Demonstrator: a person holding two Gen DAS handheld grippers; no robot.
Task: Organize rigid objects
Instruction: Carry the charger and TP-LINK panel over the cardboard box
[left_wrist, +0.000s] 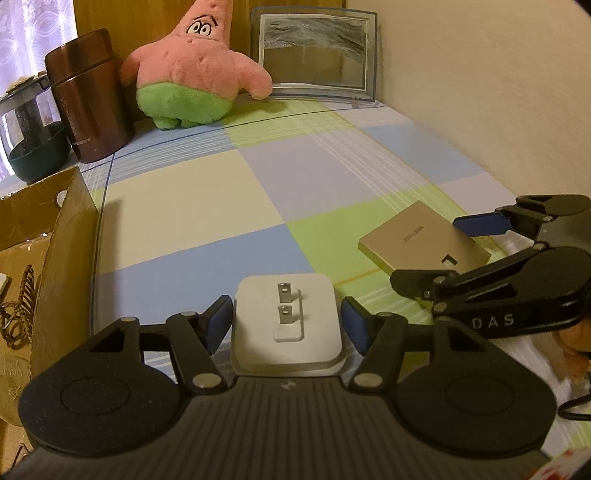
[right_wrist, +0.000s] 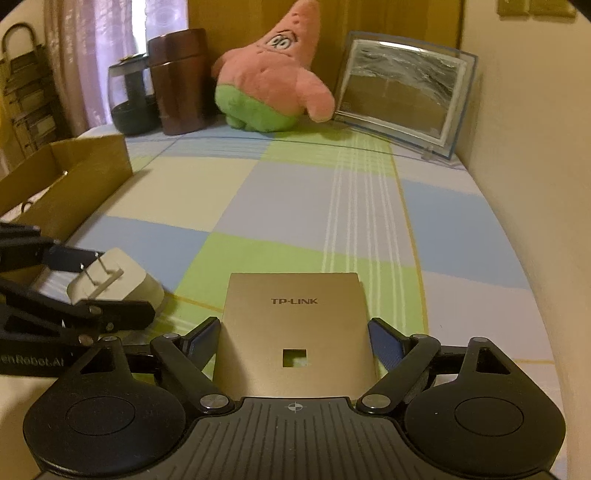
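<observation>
A white plug block is seen between the fingers of the left gripper. Its two metal prongs point up. The blue pads sit right at its two sides, so the block seems to be gripped, with the fingers partly open around it. In the right wrist view the block is seen tilted, just above the checked cloth.

A flat gold plate with TP-LINK written on it lies between the fingers of the right gripper. A small square hole is cut in the plate. These fingers are set wide, with a blue pad close to each side edge. It cannot be told for sure if the pads press on the plate. In the left wrist view the plate lies flat on the cloth, to the right of the plug block and a little apart from it, with the right gripper reaching over it.

The worktop is covered by a cloth with blue, green, cream and lilac squares. An open cardboard box stands at its left edge. At the far end, a row of things is lined up: a dark glass pot, a brown metal flask, a pink star plush toy with green shorts and a glass picture frame. The frame stands next to the cream wall.
</observation>
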